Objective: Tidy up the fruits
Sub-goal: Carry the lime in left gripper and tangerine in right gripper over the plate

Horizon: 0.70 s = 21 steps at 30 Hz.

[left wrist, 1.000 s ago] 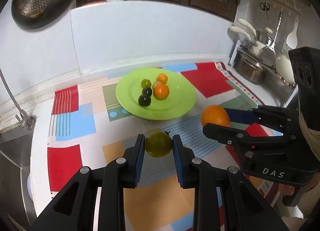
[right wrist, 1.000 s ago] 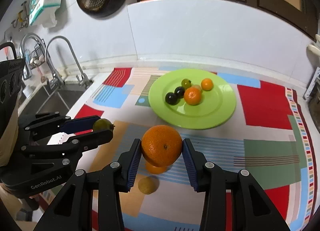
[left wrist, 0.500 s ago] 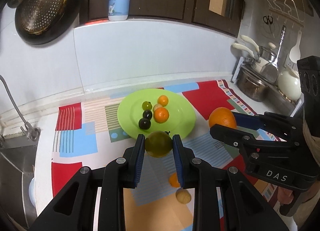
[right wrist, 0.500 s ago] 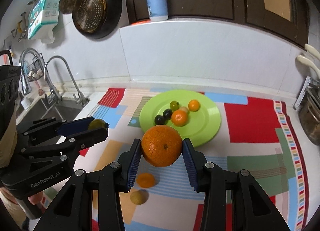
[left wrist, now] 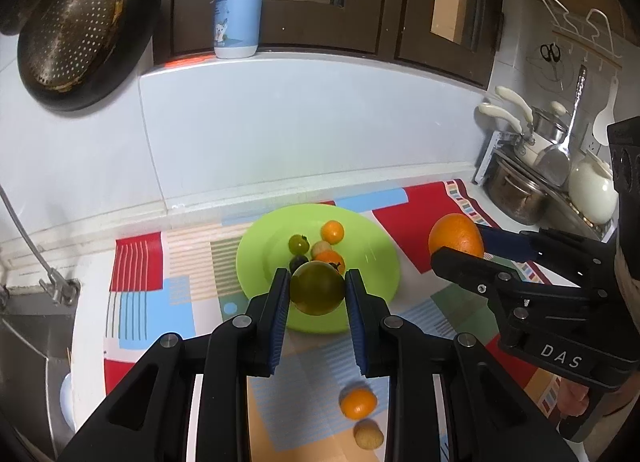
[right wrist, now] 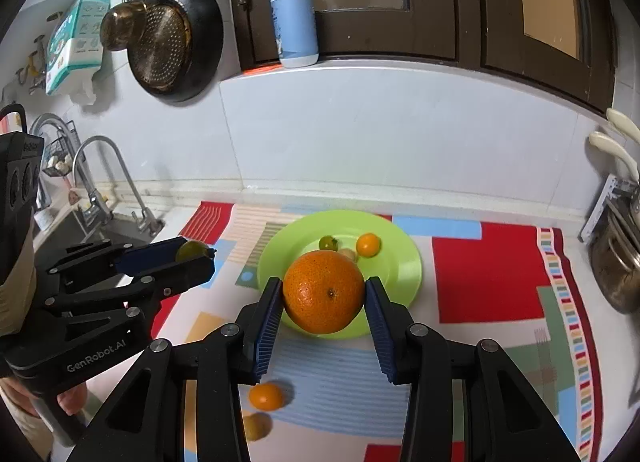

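The right gripper (right wrist: 324, 298) clamps a large round orange (right wrist: 323, 291) between its blue-padded fingers, held above the near edge of a lime-green plate (right wrist: 404, 262) carrying small fruits. Over to the left, the left gripper (right wrist: 196, 256) pinches a small olive-green fruit (right wrist: 191, 250). A small tangerine (right wrist: 266, 396) lies on the patchwork mat (right wrist: 492, 274) below.

You see a pump bottle (right wrist: 295, 18) on the back ledge, a perforated pan (right wrist: 174, 42) hanging left, a faucet (right wrist: 106, 178) beside the counter's left edge.
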### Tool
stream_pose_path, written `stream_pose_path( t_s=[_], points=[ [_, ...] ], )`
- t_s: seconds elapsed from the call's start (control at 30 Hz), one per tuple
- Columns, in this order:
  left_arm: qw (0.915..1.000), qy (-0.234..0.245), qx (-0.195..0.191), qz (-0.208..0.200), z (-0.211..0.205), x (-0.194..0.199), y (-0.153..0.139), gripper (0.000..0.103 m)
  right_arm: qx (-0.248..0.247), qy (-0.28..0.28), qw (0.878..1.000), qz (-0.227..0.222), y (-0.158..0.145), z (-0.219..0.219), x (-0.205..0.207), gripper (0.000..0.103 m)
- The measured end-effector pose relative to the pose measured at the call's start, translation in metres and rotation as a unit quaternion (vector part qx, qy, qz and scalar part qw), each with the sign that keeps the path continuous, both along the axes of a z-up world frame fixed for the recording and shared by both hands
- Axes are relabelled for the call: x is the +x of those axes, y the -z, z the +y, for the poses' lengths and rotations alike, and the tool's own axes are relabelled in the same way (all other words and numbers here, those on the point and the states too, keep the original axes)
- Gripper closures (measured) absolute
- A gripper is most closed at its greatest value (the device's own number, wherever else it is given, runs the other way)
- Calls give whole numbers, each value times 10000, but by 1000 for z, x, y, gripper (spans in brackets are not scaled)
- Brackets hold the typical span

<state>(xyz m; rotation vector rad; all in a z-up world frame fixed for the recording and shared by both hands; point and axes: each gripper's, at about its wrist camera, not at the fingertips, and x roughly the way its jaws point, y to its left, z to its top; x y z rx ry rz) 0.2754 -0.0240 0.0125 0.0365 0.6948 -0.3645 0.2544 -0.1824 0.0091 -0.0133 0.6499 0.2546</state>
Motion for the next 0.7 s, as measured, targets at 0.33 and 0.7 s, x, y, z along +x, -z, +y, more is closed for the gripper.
stream_pose_path(
  t_s=[0.33,0.7],
  points=[
    [10000,-32,58,3,-2,30,0,75,-43,58,10000,-6,-2,-6,31,60],
    [9998,-71,75,158,-3,66,15,75,-72,76,9998,159,11,-9,70,60]
  ],
)
